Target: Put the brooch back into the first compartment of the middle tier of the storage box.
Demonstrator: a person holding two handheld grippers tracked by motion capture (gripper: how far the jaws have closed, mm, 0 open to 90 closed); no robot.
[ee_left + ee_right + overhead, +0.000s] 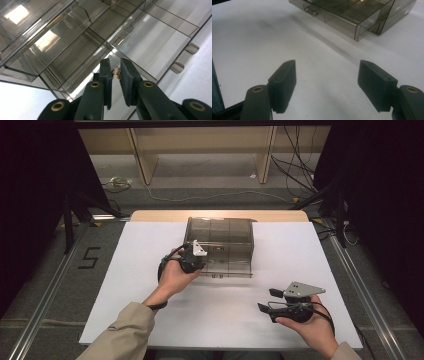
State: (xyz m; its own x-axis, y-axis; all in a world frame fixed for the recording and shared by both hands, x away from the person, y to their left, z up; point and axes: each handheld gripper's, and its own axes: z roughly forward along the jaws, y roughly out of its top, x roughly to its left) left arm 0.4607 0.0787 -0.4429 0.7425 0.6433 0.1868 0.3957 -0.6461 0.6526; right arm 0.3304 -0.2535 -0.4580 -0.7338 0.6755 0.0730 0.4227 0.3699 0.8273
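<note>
A smoky clear plastic drawer cabinet [225, 245] sits mid-table on the white sheet [135, 285], its bottom drawer [342, 18] pulled out. The left gripper [116, 72] pinches a tiny coppery part [116, 73] between nearly closed jaws over the drawer's compartments. The right gripper [266, 300] rests well apart near the table's front, jaws wide and empty, with bare sheet between it and the cabinet.

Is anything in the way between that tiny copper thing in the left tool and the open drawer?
Nothing visible. The left tool holds the copper piece right above the open drawer, and its compartments below look bare.
</note>
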